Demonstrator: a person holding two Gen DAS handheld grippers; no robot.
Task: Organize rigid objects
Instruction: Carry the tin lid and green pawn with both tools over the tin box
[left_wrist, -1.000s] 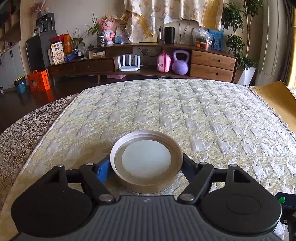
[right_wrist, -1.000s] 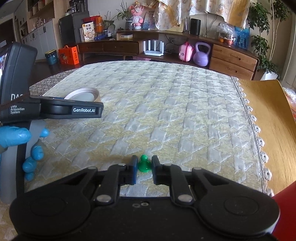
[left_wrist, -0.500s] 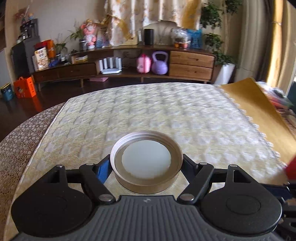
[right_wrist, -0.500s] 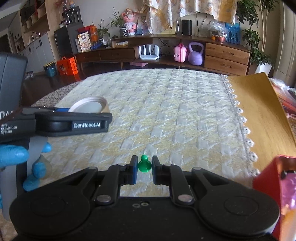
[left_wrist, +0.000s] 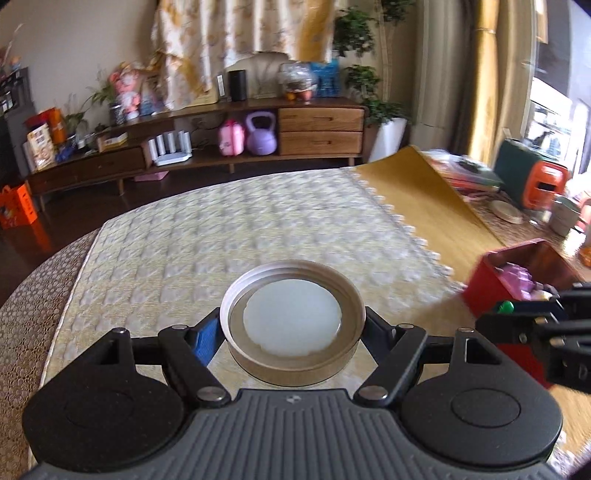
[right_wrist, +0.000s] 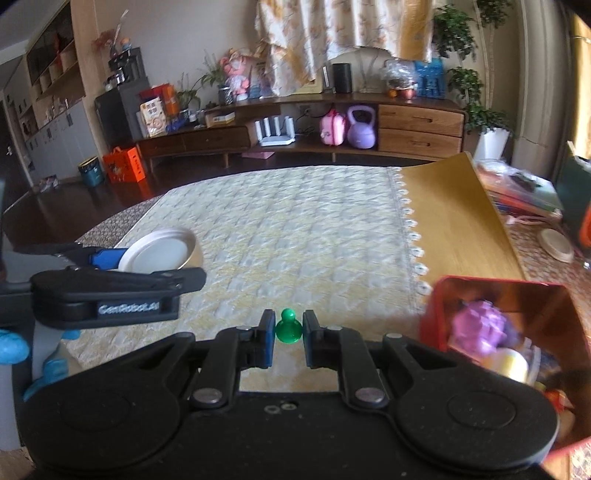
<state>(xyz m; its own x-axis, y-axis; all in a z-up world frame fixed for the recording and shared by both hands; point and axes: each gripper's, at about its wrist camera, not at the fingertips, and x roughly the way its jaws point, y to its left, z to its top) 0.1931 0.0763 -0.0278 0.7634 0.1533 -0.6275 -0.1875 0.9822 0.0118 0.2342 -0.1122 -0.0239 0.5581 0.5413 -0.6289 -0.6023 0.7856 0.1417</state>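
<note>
A: What have you got in each tool right now?

B: Your left gripper (left_wrist: 293, 332) is spread wide and clamped across the round metal lid (left_wrist: 291, 325), 1 pad on each side of the rim. The lid sits open side up, its pale liner showing. That across-the-rim grip suits it: the rim is the only firm edge a flat lid offers.

A: And the other one?

B: Your right gripper (right_wrist: 288, 332) is pressed nearly together, pinching the small green pawn (right_wrist: 289, 328) by its bulb, its knob pointing away from the camera. A piece that small needs the very tips, and that's where you have it.

A: Where do they go?

B: I'd say the red box (right_wrist: 495, 291) at your right, just off the edge of the quilted cloth (right_wrist: 295, 221). In the right wrist view it's open on top and already holds a purple lumpy toy (right_wrist: 480, 325), something pale yellow and a few blurred items I can't name. There looks to be room left.

A: Are both loads clear of the table?

B: Both appear lifted above the cloth, neither touching it. Your left gripper is beside the right one, on its left, and the lid is well apart from the box. In the left wrist view the pawn is right in front of the box.

A: Anything to watch?

B: The lid is wide next to the box opening, so I'd tilt it in.
</note>
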